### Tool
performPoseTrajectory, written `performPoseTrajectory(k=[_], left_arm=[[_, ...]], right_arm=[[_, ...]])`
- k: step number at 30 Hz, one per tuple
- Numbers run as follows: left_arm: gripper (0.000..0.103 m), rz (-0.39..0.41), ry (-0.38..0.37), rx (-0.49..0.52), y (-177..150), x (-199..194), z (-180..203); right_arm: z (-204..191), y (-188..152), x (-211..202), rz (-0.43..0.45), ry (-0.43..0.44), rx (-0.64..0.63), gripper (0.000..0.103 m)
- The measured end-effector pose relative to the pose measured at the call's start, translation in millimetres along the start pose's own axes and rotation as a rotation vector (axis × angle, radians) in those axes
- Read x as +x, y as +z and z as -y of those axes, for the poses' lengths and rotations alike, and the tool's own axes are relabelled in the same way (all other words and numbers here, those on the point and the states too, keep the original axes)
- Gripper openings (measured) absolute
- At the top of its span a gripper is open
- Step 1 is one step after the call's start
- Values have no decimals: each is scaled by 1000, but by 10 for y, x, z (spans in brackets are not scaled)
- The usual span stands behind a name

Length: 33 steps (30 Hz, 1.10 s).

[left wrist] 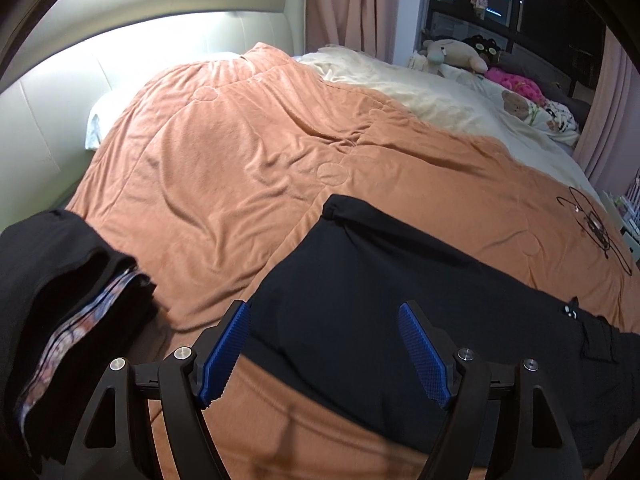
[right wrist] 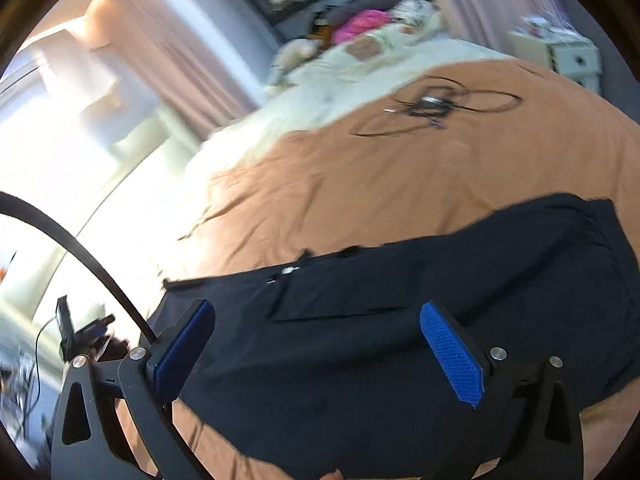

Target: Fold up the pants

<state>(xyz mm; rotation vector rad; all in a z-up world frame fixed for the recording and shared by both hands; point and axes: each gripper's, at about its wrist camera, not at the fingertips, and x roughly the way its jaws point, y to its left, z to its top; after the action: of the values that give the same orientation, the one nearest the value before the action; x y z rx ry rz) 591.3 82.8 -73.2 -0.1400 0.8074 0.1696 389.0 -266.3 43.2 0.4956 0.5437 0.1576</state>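
Both grippers, left [left wrist: 324, 344] and right [right wrist: 318, 354], gape wide and empty above the pants [left wrist: 400, 288] (no label readable) on the bed [left wrist: 240, 160].

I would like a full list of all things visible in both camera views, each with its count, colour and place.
pants: one, dark navy, flat on the blanket near the cameras
folded clothes: one pile, black with a patterned band, at the left edge of the bed
blanket: one, orange-brown, covering most of the bed
sheet: one, cream, far side of the bed
cable: one tangle, black, on the blanket at far right
soft toys: several, beige, black and pink, by the window
headboard: one, cream, left
curtains: pink, beside the window
left gripper: black with blue pads, jaws open above the pants
right gripper: same colours, jaws open above the pants
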Motion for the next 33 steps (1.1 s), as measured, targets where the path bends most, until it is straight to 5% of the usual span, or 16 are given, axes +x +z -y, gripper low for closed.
performPoseTrajectory(k=[17, 22, 33], left_arm=[[78, -3, -15, -100, -628, -395, -422], [75, -16, -19, -125, -706, -316, -499], [59, -48, -25, -192, -723, -69, -645]], right_arm=[[-511, 24, 125, -79, -122, -321, 103], [-508, 168, 377, -160, -138, -370, 83], [-460, 494, 1103, -281, -162, -479, 73]])
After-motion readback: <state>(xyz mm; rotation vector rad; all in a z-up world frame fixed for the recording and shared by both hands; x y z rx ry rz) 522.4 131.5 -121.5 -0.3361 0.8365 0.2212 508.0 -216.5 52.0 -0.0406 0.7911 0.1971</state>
